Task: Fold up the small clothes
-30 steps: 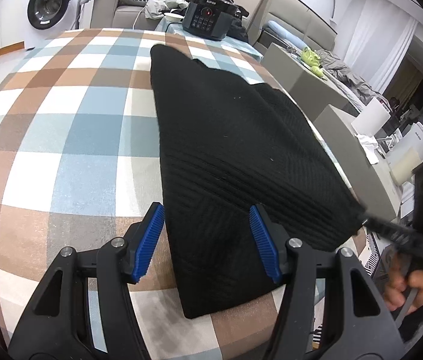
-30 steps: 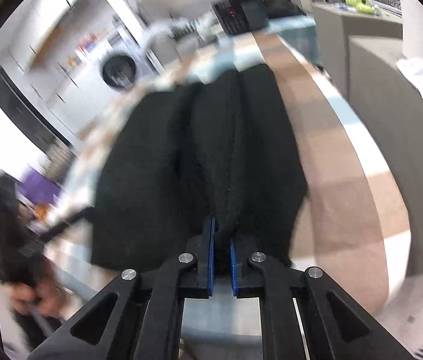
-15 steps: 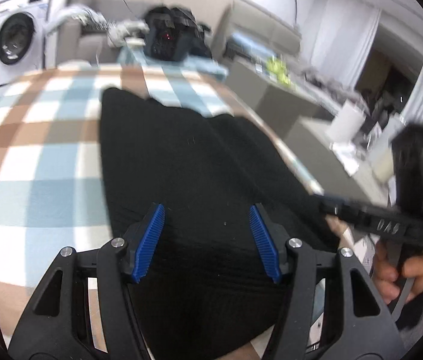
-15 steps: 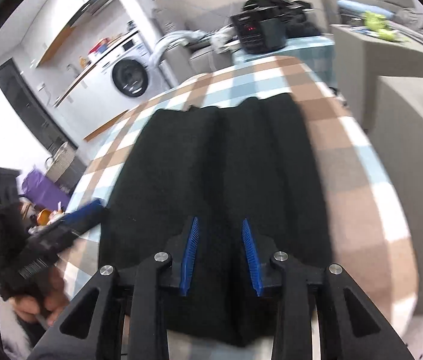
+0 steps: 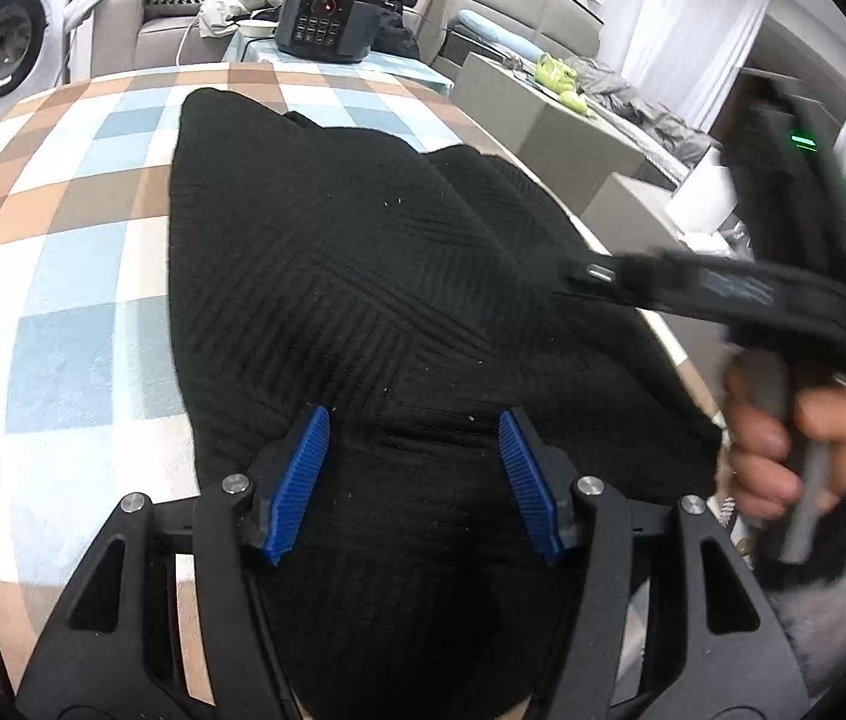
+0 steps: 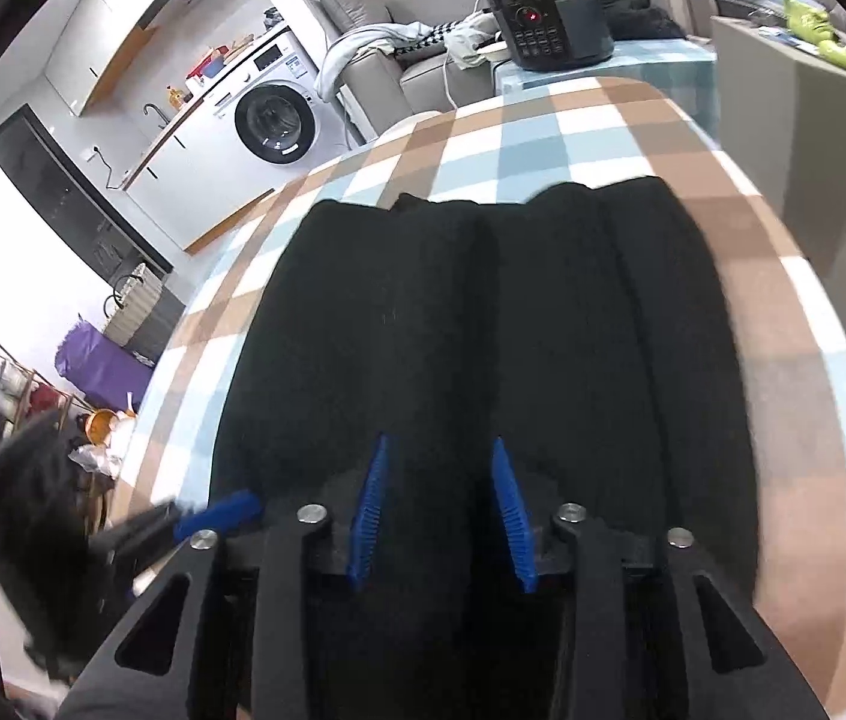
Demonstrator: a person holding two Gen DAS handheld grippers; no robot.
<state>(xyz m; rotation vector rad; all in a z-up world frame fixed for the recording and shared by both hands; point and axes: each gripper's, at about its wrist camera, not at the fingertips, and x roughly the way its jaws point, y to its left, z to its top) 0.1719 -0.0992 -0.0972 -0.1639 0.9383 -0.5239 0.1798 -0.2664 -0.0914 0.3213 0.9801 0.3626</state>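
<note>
Only the left wrist view shows the knit's texture: the black knitted garment point(image 5: 363, 312) has fine ribs running in crossing diagonal bands, dotted with pale lint. It also shows the person's hand point(image 5: 783, 450) at the right edge, wrapped around the handle of the right gripper point(image 5: 597, 276), which reaches in blurred over the garment's right border. The right wrist view shows the same garment point(image 6: 483, 348) as a smooth dark mass with soft lengthwise ridges, filling the centre of the frame. It lies flat on the checked tablecloth point(image 6: 573, 132) of brown, pale blue and white squares. Upper left in that view stands a white washing machine point(image 6: 276, 120); a black multicooker point(image 6: 549, 24) sits at the top.

The left gripper point(image 5: 411, 480) has its ribbed blue pads point(image 5: 303, 480) spread wide above the garment's near end, grasping nothing. The right gripper's point(image 6: 441, 516) jaws have just been opening; their pads stand apart over the cloth, which is released.
</note>
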